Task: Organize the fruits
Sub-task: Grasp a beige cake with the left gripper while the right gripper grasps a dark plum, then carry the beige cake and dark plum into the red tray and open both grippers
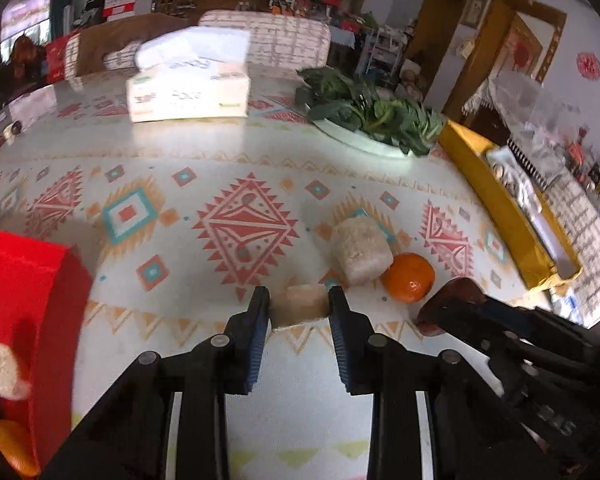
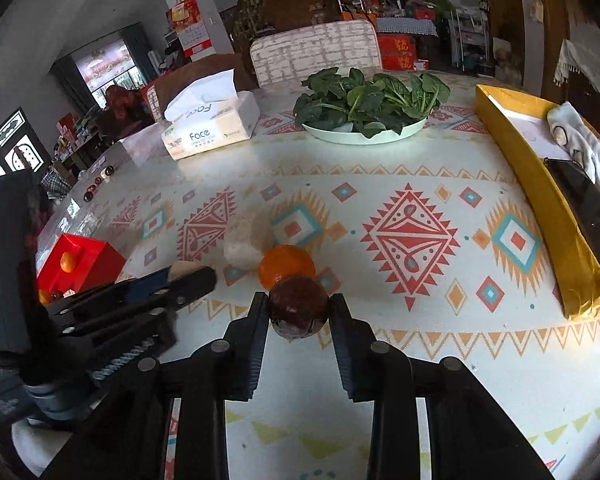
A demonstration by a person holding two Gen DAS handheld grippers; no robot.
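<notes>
My left gripper (image 1: 299, 307) is shut on a pale beige chunk (image 1: 300, 305) and holds it just above the table. A second pale, foam-wrapped piece (image 1: 360, 255) and an orange (image 1: 409, 277) lie just ahead on the right. A red box (image 1: 28, 300) at the left holds a pale piece (image 1: 5, 372) and an orange fruit (image 1: 14, 446). My right gripper (image 2: 299, 309) is shut on a dark brown-purple round fruit (image 2: 298, 306), right in front of the orange (image 2: 286, 266). The red box (image 2: 80, 266) also shows in the right wrist view, with the left gripper (image 2: 188, 276) beside it.
A tissue box (image 2: 210, 128) and a plate of green leaves (image 2: 366, 120) stand at the far side of the patterned tablecloth (image 2: 412, 240). A long yellow box (image 2: 540, 208) with a cloth and a dark object lies along the right edge. Chairs stand behind the table.
</notes>
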